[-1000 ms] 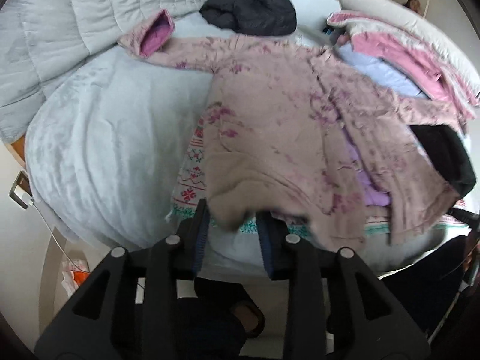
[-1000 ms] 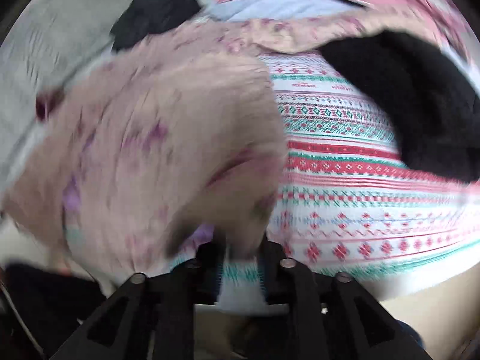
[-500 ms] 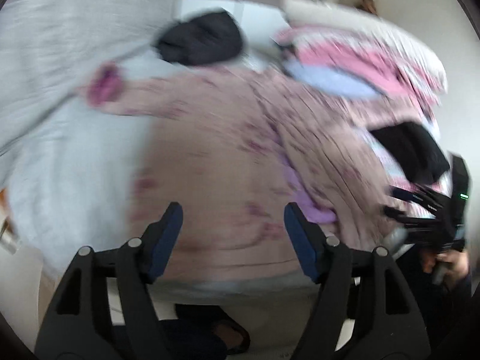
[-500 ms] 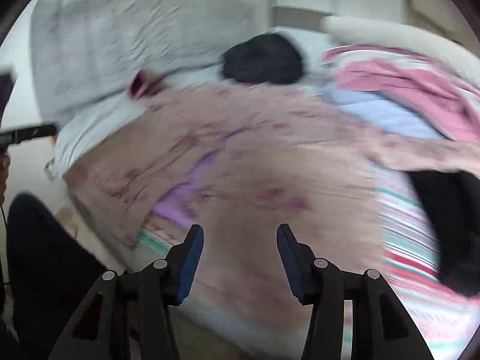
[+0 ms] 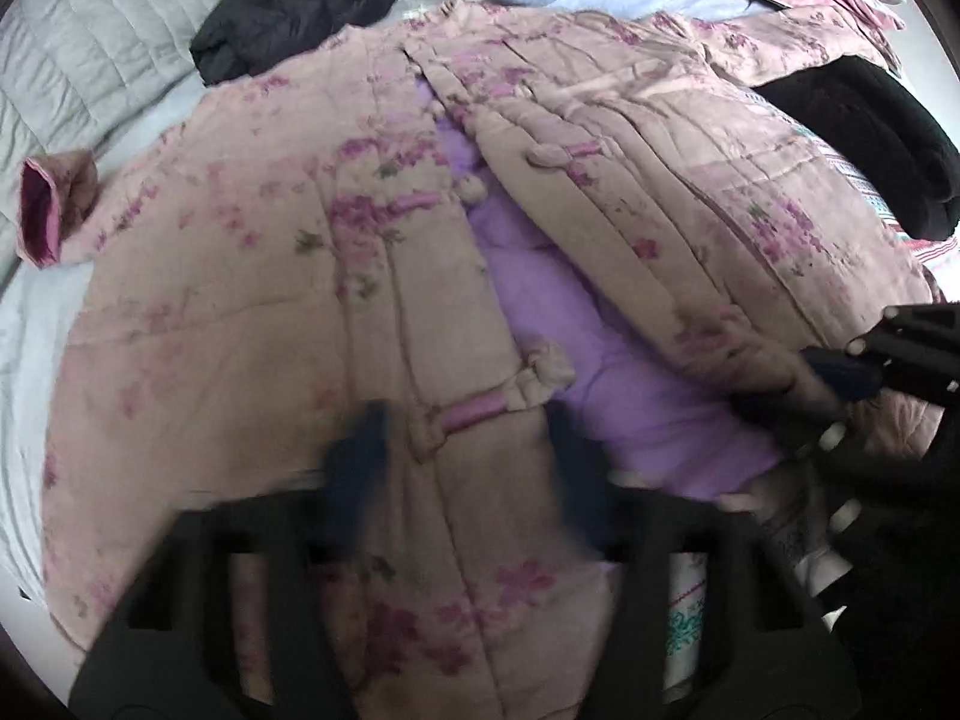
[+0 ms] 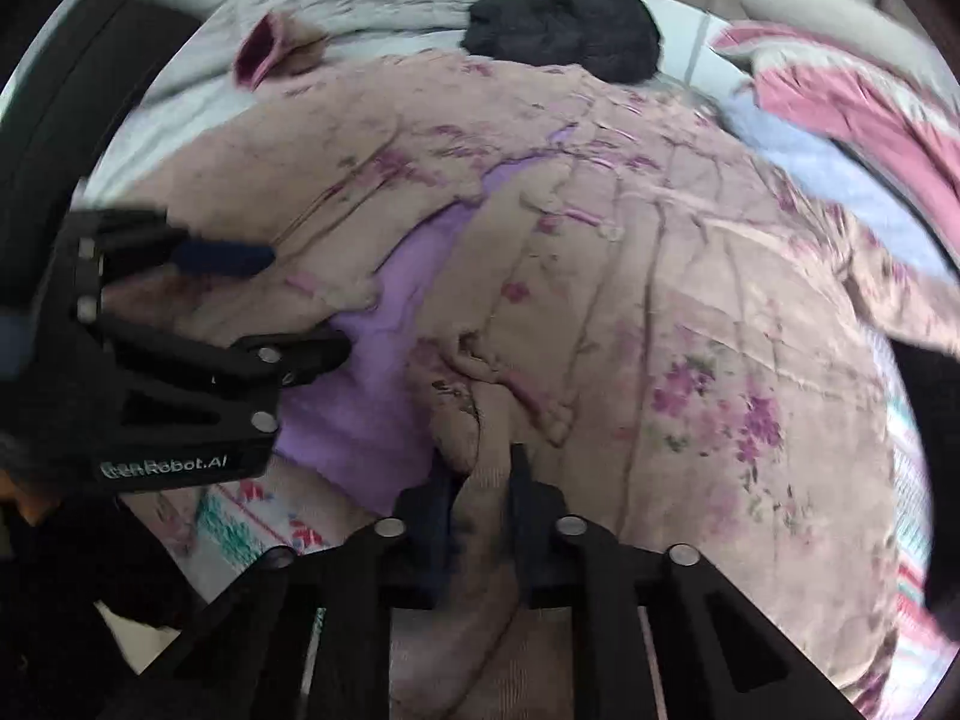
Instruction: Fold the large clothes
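Left wrist view: my left tongs [image 5: 462, 456] hang over the near hem of the pink padded coat [image 5: 252, 276], blurred. Their jaws are closing, astride the left front panel beside a pink knot button [image 5: 474, 408], not yet biting that I can see.
Right wrist view: my right tongs [image 6: 480, 492] are closing too, and cloth of the right front panel's lower edge is already bunched between the jaws.
Coat: spread face up across the bed [image 5: 36, 324], hem at the near edge, fronts parted so the purple lining [image 5: 570, 324] shows. One cuff [image 5: 42, 210] points to the far left corner.
Around it: black jacket [image 5: 294, 0] at the far edge, patterned sweater [image 6: 240, 516] peeking under the hem, pink bedding [image 6: 840, 108] to the right.
Step in hand: I judge this as taking hold of both front edges at the hem, the fold itself not begun.
Next move: left jaws need a firm pinch first. Then draw the two fronts together over the lining, evenly, so the padding lies flat before folding the sleeves in.
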